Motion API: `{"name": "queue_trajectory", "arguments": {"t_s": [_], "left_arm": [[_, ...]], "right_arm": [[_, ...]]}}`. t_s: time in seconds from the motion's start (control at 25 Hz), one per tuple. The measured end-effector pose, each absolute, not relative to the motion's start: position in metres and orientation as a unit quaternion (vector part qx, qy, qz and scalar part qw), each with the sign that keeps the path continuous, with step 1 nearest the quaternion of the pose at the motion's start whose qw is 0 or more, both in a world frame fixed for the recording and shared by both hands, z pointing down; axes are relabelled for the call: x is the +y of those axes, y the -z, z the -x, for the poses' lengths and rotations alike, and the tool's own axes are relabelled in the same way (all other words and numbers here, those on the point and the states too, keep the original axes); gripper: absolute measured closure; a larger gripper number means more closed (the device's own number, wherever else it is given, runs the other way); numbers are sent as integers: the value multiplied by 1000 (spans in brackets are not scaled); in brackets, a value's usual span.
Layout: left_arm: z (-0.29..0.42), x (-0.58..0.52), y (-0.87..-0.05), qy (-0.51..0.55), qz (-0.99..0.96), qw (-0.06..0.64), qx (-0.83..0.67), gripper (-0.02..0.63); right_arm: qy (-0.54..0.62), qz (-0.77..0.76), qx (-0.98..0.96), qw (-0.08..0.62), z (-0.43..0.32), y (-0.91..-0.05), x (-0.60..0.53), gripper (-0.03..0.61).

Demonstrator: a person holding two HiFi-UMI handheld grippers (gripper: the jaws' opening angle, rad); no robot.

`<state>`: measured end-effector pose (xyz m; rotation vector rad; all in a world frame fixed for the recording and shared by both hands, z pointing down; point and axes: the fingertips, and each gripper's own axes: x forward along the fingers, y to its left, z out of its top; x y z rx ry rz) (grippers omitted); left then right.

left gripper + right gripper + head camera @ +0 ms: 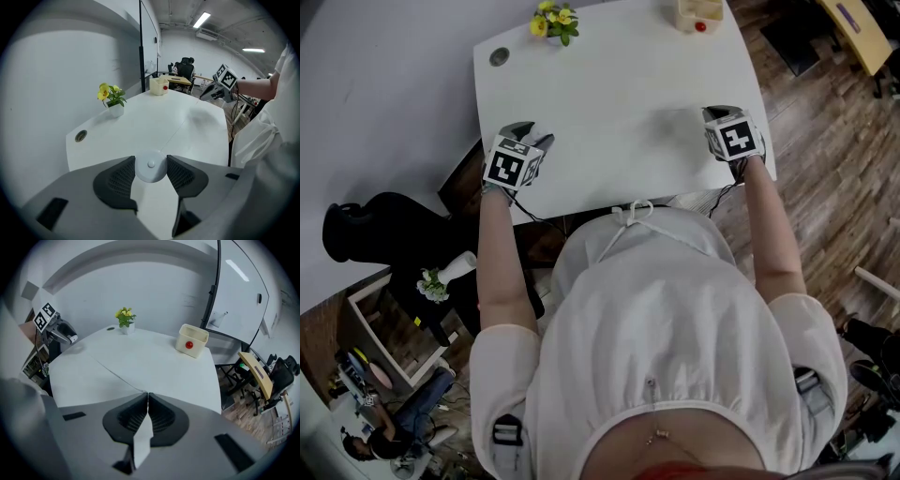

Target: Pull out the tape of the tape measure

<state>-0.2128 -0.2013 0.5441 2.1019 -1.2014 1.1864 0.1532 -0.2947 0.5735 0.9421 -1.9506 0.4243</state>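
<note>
A small round white tape measure [151, 172] sits between the fingers of my left gripper [150, 161], which is shut on its case. From it a thin white tape [180, 131] runs across the white table [619, 84] to my right gripper [207, 93]. In the right gripper view, the right gripper [147, 395] is shut on the tape's end, a white strip [142, 441] hanging behind the pads, and the tape [117, 376] leads off to the left gripper [69, 337]. In the head view the left gripper [536, 142] and right gripper [717, 114] hover over the table's near corners.
A small pot of yellow flowers [554, 22] stands at the table's far edge, and a cream box with a red ball [698, 14] is at the far right corner. A round cable hole [499, 56] lies far left. Wooden floor and office chairs surround the table.
</note>
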Motion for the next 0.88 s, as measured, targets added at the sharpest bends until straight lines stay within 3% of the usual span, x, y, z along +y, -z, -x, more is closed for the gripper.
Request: {"name": "queue_trajectory", "arguments": {"t_s": [0.88], "left_arm": [[223,-226,-612,-433,-757,296,-390,387]], "right_arm": [[-201,-361,-768,489,-106,-623,-316,563]]}}
